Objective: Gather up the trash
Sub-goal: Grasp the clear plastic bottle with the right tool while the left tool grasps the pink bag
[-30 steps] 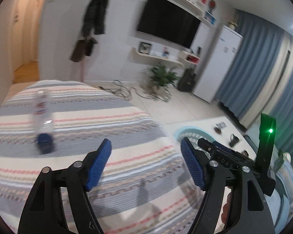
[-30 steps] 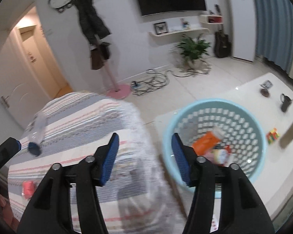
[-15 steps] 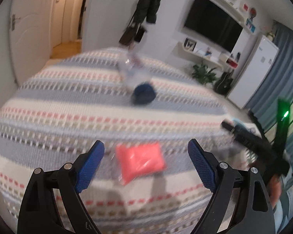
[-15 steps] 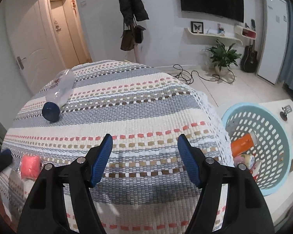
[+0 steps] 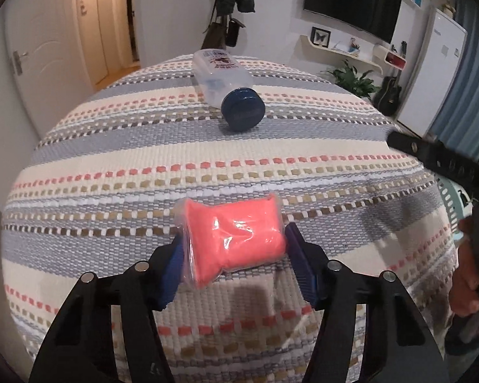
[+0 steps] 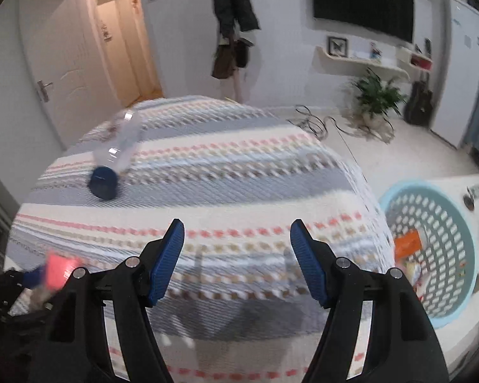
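While the right tongs (image 6: 236, 239) gape empty, the left tongs (image 5: 234, 249), just closing, pinch the pink packet (image 5: 234, 239).

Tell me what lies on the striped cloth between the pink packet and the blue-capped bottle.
Nothing: in the left wrist view only bare striped cloth runs from the pink packet, between the left gripper's pads, to the blue-capped bottle.

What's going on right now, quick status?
Left gripper fingers just closed on pink packet. Right gripper open, empty. Bottle still on bedspread. Basket path clear.
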A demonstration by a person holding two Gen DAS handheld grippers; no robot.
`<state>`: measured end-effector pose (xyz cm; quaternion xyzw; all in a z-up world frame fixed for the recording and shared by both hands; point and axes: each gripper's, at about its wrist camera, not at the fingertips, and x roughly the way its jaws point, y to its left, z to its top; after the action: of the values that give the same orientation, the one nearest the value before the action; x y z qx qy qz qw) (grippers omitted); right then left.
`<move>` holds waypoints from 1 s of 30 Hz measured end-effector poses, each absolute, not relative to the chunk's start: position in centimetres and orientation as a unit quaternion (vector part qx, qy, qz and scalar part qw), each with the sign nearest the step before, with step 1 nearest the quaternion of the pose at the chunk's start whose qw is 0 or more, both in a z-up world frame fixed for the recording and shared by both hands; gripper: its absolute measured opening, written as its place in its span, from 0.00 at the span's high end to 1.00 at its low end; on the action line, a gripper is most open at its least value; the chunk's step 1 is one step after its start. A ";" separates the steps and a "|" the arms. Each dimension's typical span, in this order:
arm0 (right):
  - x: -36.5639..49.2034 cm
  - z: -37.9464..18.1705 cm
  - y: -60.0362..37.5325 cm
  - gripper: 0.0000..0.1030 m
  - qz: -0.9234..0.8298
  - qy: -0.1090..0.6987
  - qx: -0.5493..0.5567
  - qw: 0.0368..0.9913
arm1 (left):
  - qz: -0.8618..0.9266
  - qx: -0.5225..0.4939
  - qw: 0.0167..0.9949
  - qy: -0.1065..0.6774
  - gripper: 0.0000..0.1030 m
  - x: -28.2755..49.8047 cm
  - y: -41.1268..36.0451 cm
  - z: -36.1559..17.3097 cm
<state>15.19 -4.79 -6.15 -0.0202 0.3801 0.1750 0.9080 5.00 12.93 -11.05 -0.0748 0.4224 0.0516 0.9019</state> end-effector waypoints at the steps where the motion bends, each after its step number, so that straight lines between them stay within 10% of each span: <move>1: 15.1 -5.5 -4.1 0.37 0.185 0.375 -0.025 0.908 | 0.049 -0.080 0.903 0.420 0.47 4.8 13.2 -11.1; 30: 25.3 -9.5 16.0 0.32 0.234 0.442 -0.058 0.864 | 0.087 -0.149 0.933 0.315 0.48 3.9 21.3 -8.4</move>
<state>25.29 16.05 -9.53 -0.0582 0.4418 0.2336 0.8642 3.91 21.28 -8.41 -0.1491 0.3152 0.0867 0.9332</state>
